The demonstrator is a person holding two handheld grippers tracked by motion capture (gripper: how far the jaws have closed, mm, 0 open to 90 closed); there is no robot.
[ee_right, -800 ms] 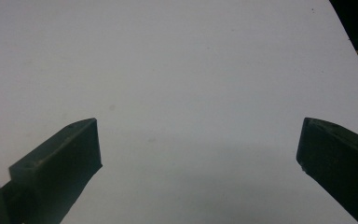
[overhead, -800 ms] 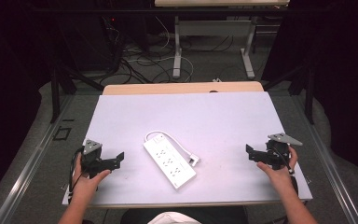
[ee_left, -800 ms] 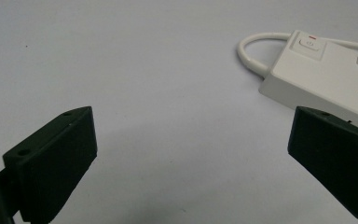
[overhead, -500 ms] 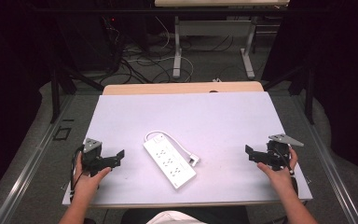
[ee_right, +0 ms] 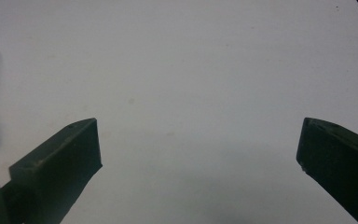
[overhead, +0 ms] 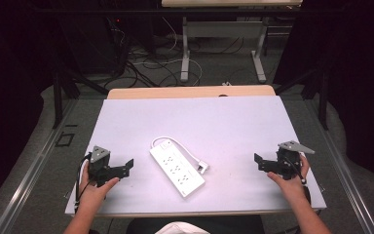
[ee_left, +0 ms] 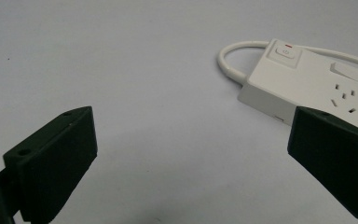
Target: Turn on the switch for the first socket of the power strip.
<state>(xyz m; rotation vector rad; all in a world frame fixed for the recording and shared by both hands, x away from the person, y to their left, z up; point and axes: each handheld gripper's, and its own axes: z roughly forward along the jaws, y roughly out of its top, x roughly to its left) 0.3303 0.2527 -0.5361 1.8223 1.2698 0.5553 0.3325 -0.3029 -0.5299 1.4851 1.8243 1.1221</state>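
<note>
One white power strip (overhead: 177,167) on the white table top (overhead: 233,126), lying diagonally near the middle of the front half, switch end toward the far left, other end toward the near right. One rocker switch (ee_left: 285,50) with a red mark at the far end of the strip. Outlet groups along the top face, too small to count with certainty in the high view. One white cord (overhead: 182,147) leaving the switch end, looping round and running along the strip's right side to one white plug (overhead: 202,167) resting on the table just beside the strip. Two hand-held grippers. Left gripper (overhead: 126,165) near the front left corner, held in the left hand (overhead: 95,189), jaws spread wide with nothing between them, pointed toward the strip and apart from it. In the left gripper view, two black jaws well separated, bare table between them, switch end of the strip partly behind the jaw at the right of that view. Right gripper (overhead: 259,161) near the front right edge, held in the right hand (overhead: 288,181), jaws likewise spread wide and empty, well apart from the strip. One grey three-cornered plate on each gripper, two in total. Beyond the table, two metal table legs (overhead: 186,53) and several loose cables (overhead: 141,63) on the floor.
</note>
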